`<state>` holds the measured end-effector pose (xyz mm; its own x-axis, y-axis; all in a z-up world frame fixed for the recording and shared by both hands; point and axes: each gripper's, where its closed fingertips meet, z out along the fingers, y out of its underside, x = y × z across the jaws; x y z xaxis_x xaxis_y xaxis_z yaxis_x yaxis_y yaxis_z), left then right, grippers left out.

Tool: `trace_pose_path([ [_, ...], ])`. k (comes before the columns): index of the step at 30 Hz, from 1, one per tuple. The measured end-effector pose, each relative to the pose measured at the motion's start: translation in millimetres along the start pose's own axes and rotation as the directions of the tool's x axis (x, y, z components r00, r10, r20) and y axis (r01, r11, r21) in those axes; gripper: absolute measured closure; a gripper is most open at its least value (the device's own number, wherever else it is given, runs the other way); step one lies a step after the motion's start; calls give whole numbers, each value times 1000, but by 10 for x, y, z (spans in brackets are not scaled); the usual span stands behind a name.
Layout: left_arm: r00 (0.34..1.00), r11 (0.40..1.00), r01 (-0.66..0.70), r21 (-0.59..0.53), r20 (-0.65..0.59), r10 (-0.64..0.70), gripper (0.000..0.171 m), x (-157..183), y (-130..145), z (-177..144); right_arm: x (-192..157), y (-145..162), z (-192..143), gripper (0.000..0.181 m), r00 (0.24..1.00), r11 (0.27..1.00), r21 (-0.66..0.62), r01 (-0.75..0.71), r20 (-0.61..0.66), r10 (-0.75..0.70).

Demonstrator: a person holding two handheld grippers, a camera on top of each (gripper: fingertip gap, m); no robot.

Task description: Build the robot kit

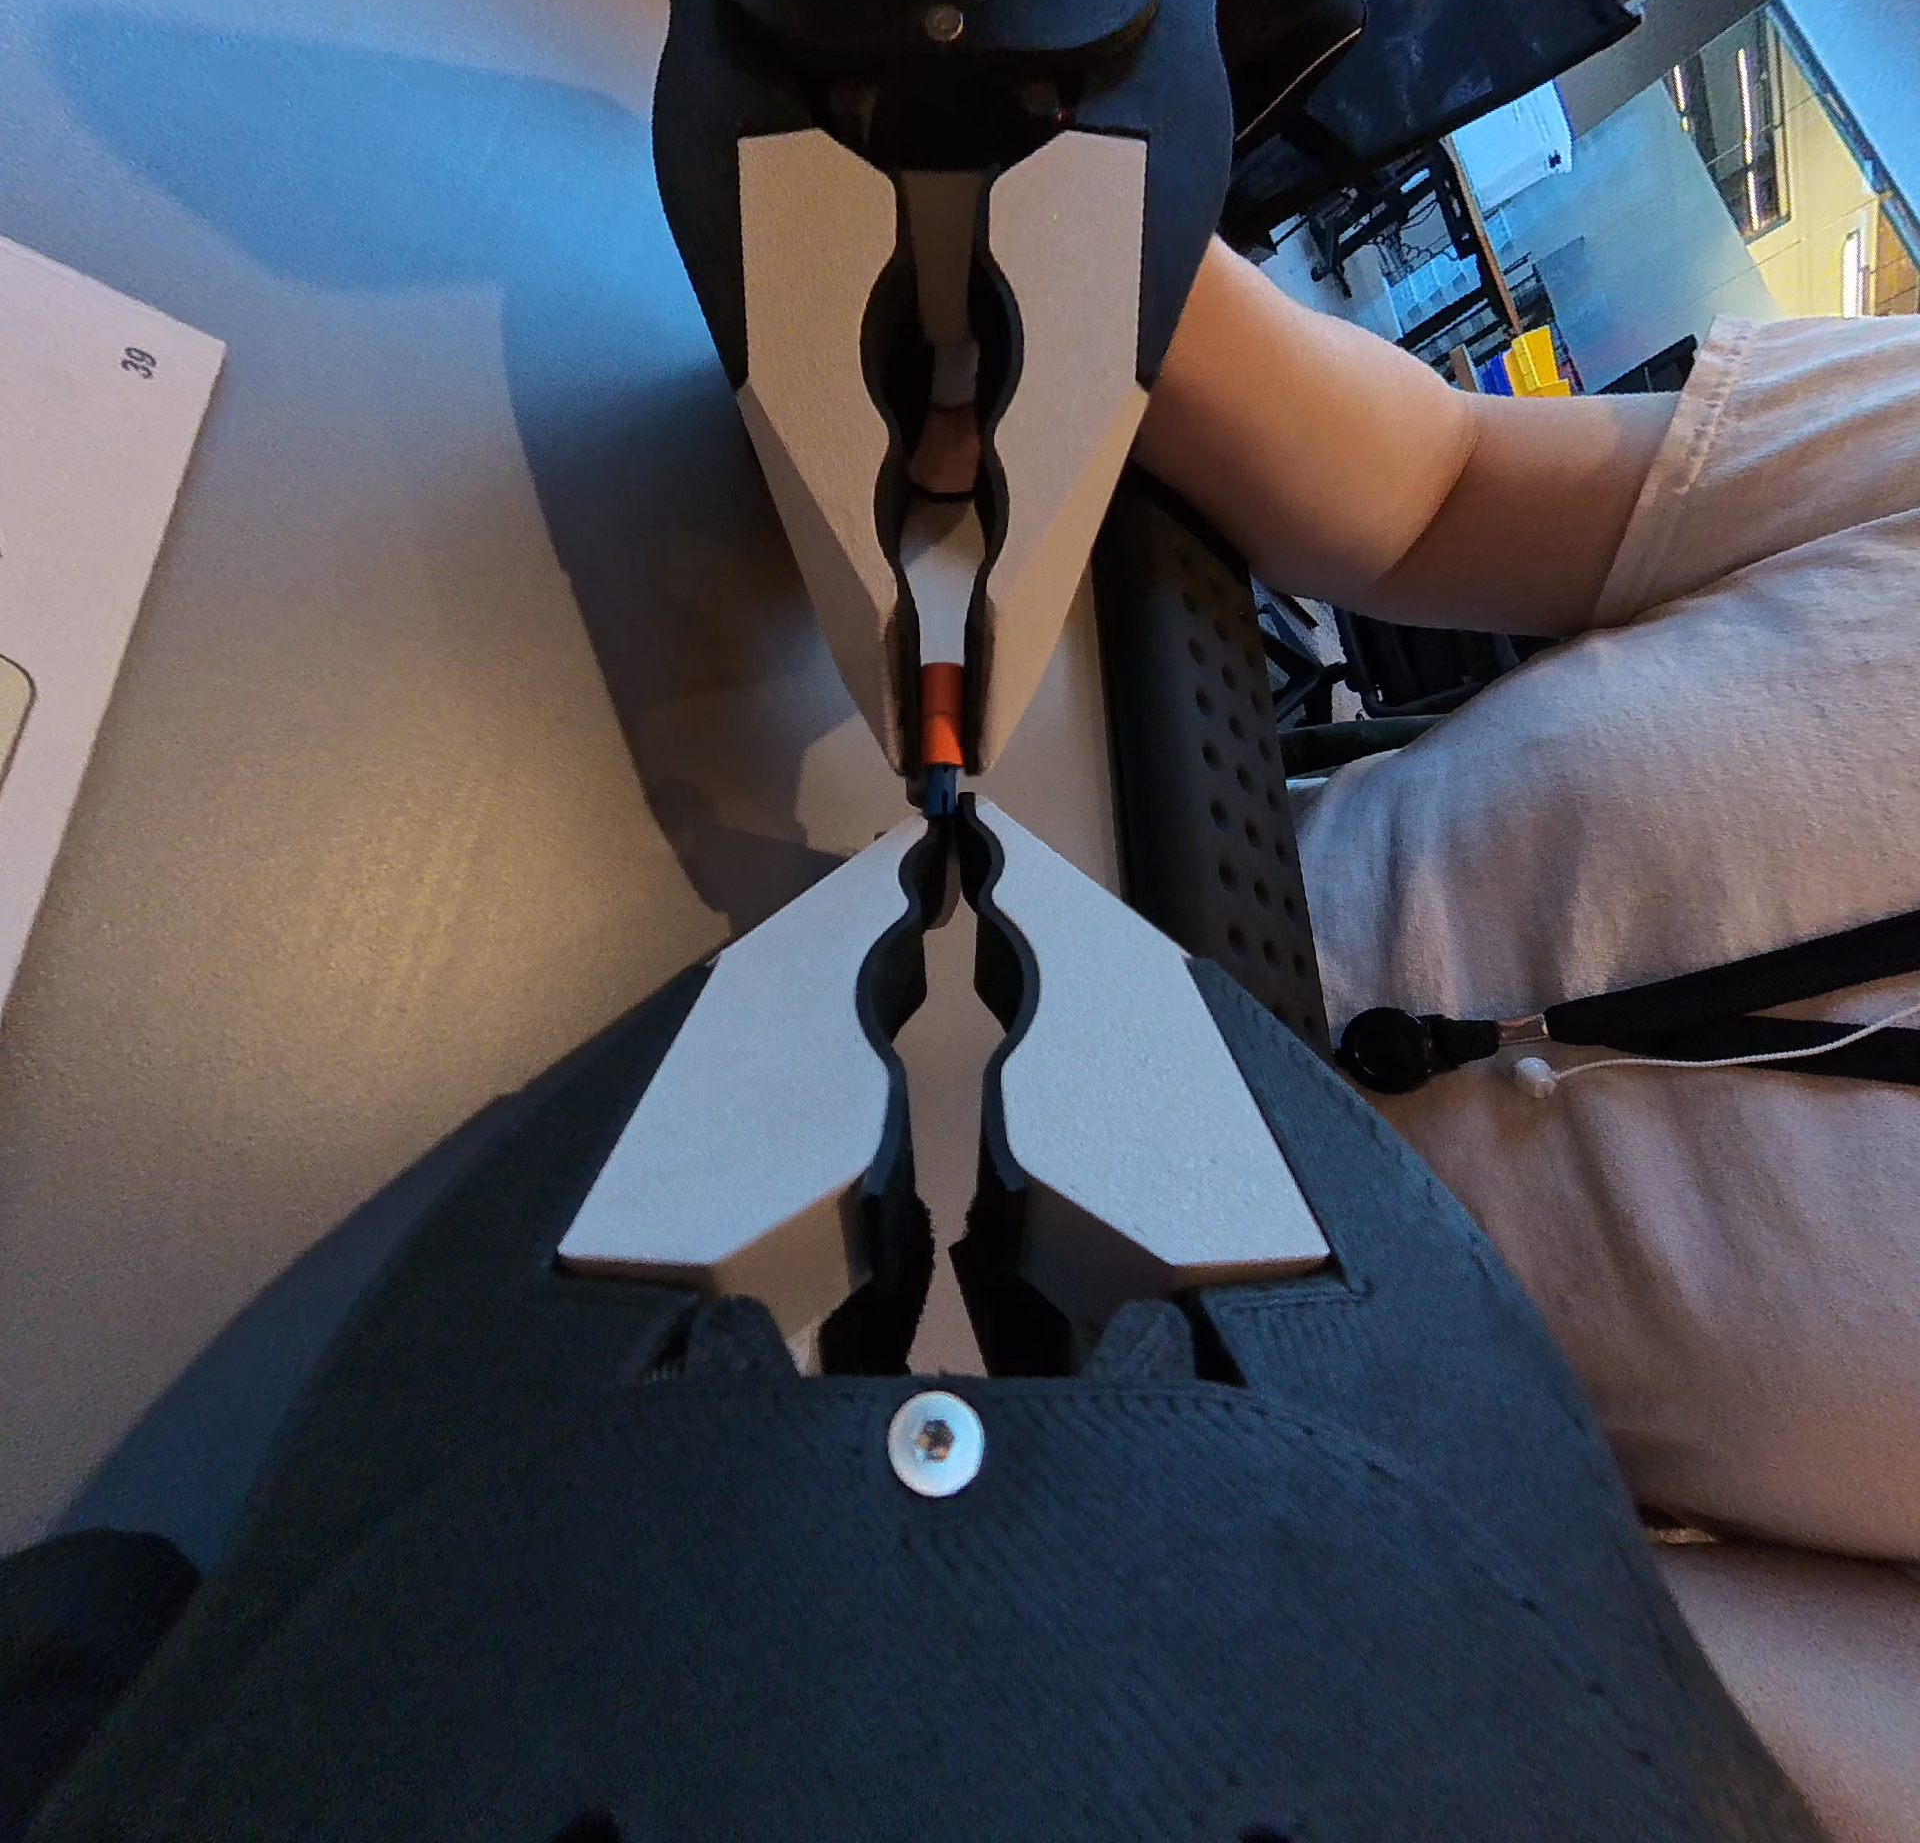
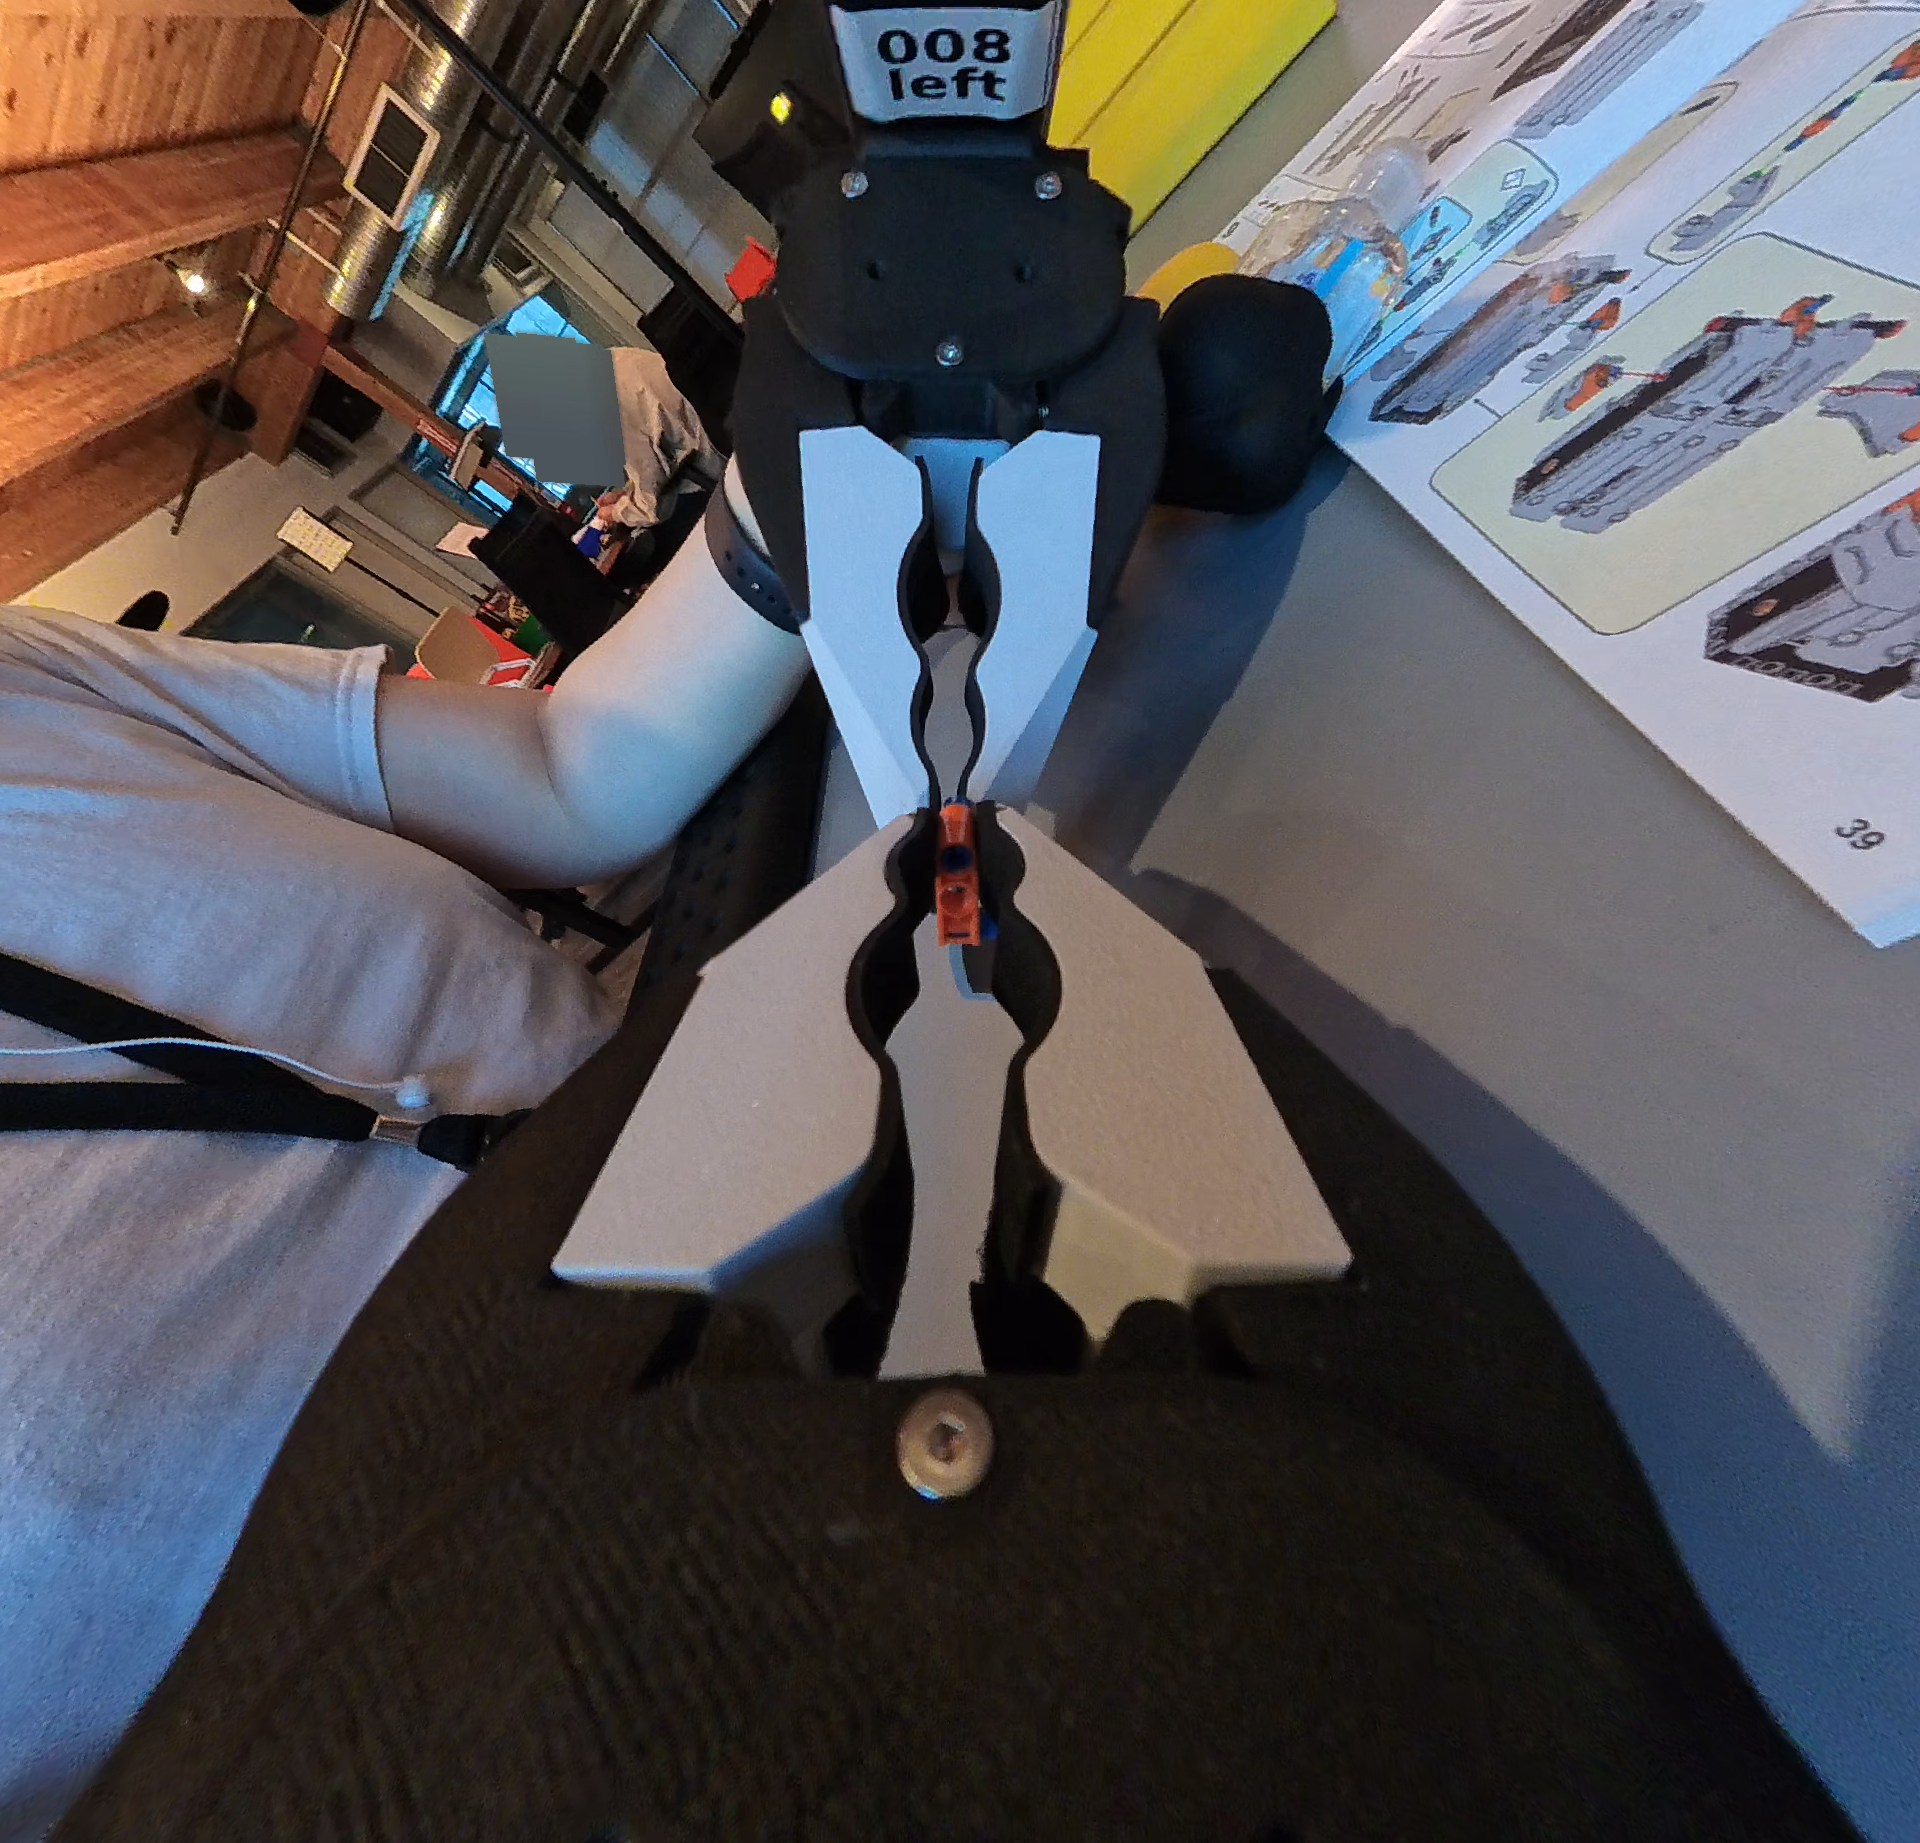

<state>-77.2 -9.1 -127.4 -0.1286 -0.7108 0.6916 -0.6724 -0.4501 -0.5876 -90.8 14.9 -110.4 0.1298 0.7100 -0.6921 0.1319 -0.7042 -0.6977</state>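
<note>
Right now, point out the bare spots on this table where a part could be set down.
Bare grey table runs between the left gripper and the instruction booklet. The left wrist view shows a wider bare stretch from the booklet to the right gripper. It is crowded beyond: black pouch, plastic bottle, yellow box.

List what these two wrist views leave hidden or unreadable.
- Orange piece, left wrist view: its sides are covered by the right gripper fingers.
- Blue pin: too small to tell whether the left gripper grips it.
- Instruction booklet, right wrist view: cut off by the edge.
</note>
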Motion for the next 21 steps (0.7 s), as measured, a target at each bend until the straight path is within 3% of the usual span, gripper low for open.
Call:
trace_pose_path([
  [6, 1000, 999, -10, 53, -9, 10, 171, 9, -71, -78, -9, -160, -142, 176, 1000, 995, 97, -25, 13, 24],
  [12, 999, 996, -29, 89, -15, 31, 171, 34, -123, -126, 33, -142, -119, 176, 991, 984, 118, -132, 42, 128],
  [21, 998, 990, -32, 137, -53, 40, 171, 74, -186, -173, -18, -166, -132, 176, 991, 982, 141, -126, 70, 117],
])
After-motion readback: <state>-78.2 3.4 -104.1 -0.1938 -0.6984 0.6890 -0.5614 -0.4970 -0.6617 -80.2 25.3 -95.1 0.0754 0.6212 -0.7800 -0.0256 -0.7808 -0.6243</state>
